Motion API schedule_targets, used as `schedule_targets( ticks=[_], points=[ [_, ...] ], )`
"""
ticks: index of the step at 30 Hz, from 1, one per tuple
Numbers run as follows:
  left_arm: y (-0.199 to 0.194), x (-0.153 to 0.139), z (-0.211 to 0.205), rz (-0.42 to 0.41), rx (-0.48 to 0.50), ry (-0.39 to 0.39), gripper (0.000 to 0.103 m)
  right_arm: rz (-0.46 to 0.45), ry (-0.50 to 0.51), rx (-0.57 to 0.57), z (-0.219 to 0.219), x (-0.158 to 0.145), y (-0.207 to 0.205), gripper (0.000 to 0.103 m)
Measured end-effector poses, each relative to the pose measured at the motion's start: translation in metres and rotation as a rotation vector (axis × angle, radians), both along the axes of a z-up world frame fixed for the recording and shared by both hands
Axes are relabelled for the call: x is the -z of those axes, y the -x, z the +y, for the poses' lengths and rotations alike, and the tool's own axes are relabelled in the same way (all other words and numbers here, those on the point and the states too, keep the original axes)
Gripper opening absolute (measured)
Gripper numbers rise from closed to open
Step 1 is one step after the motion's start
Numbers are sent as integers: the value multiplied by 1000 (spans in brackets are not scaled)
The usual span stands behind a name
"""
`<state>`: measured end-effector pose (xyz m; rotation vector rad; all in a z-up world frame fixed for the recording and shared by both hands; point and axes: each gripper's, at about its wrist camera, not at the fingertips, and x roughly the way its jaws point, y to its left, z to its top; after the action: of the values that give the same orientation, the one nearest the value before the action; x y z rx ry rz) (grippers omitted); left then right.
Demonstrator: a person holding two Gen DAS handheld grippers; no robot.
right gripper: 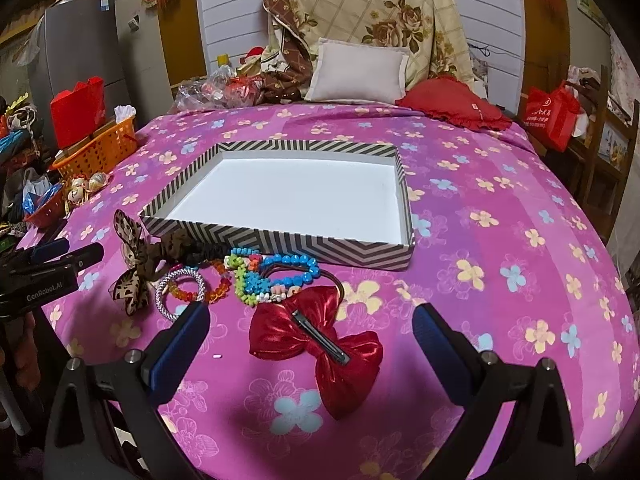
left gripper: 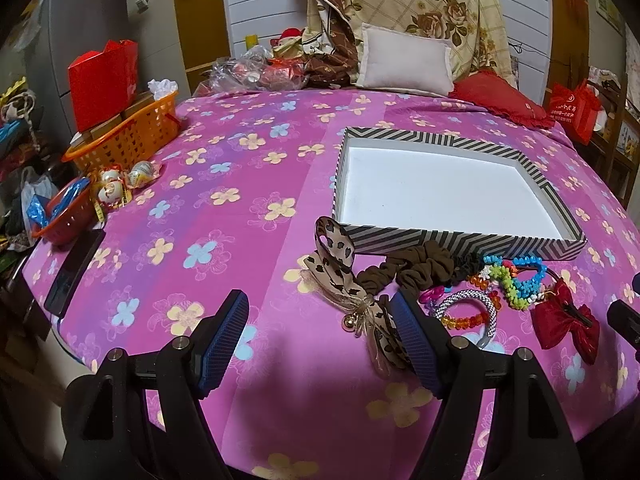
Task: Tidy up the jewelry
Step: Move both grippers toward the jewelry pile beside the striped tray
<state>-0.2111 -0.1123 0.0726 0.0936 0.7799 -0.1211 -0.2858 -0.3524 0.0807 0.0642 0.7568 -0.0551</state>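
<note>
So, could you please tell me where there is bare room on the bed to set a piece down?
The striped box holds nothing; its white floor is free. Bare pink sheet lies between the orange basket and the box, and right of the red bow. It is crowded along the box's near wall, where the scrunchie, bracelets and leopard ribbon bunch together.

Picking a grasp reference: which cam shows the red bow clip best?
Right wrist. The red bow clip lies whole and central between the open right gripper, its dark metal clip facing up. In the left wrist view it sits near the right edge, smaller and distorted, away from the open left gripper.
</note>
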Motion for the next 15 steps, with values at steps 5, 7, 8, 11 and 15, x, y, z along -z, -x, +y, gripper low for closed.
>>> schedule_targets(
  ticks=[5, 7, 8, 11, 15],
  points=[
    [-1, 2, 0, 12, 2, 0, 59, -11, 11, -1, 0, 2, 0, 103],
    [-1, 2, 0, 15, 3, 1, 59, -7, 11, -3, 0, 2, 1, 103],
    [-1, 2, 0, 14, 3, 1, 59, 1, 11, -3, -1, 2, 1, 103],
    [-1, 3, 0, 14, 4, 2, 59, 3, 13, -3, -2, 4, 2, 103],
    [0, 6, 3, 28, 11, 16, 59, 23, 34, -1, -5, 8, 3, 103]
  ],
)
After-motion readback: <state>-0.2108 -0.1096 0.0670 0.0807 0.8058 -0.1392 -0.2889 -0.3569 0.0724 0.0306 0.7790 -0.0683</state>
